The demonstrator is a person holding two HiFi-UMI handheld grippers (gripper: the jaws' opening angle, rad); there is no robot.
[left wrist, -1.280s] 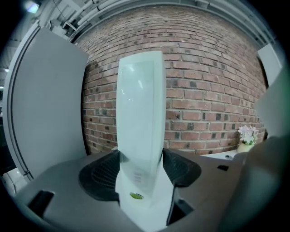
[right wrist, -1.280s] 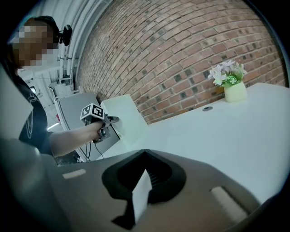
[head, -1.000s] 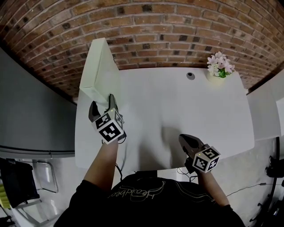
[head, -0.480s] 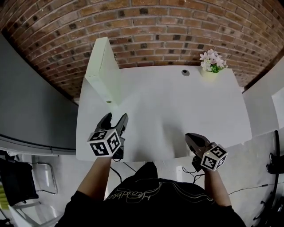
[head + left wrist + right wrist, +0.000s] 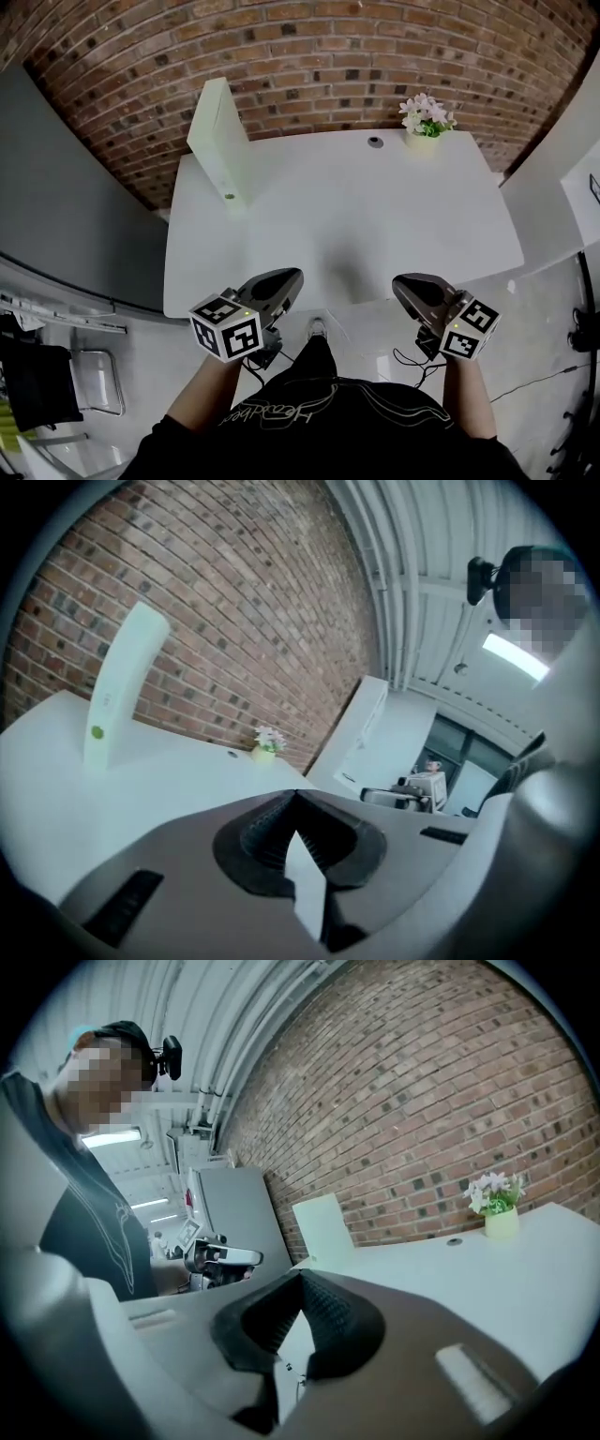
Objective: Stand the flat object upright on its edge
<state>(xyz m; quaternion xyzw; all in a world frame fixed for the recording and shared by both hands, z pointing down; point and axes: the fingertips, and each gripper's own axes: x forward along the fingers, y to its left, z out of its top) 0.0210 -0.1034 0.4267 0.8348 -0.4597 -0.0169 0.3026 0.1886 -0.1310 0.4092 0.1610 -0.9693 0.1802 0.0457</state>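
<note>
The flat white box (image 5: 220, 141) stands upright on its long edge at the back left of the white table (image 5: 375, 216), and nothing touches it. It also shows as a tall white slab, the box (image 5: 117, 691) in the left gripper view and the box (image 5: 323, 1227) in the right gripper view. My left gripper (image 5: 291, 278) hangs at the table's near edge, well short of the box, shut with nothing between its jaws. My right gripper (image 5: 401, 281) hovers at the near edge too, shut and empty.
A small pot of pale flowers (image 5: 424, 117) stands at the back right of the table, with a round cable hole (image 5: 375, 142) next to it. A brick wall runs behind the table. White cabinets stand to the right, and cables hang below the near edge.
My left gripper has drawn back from beside the box to the table's near edge, and its jaws have gone from open to shut. The box stays standing. The right gripper has barely moved.
</note>
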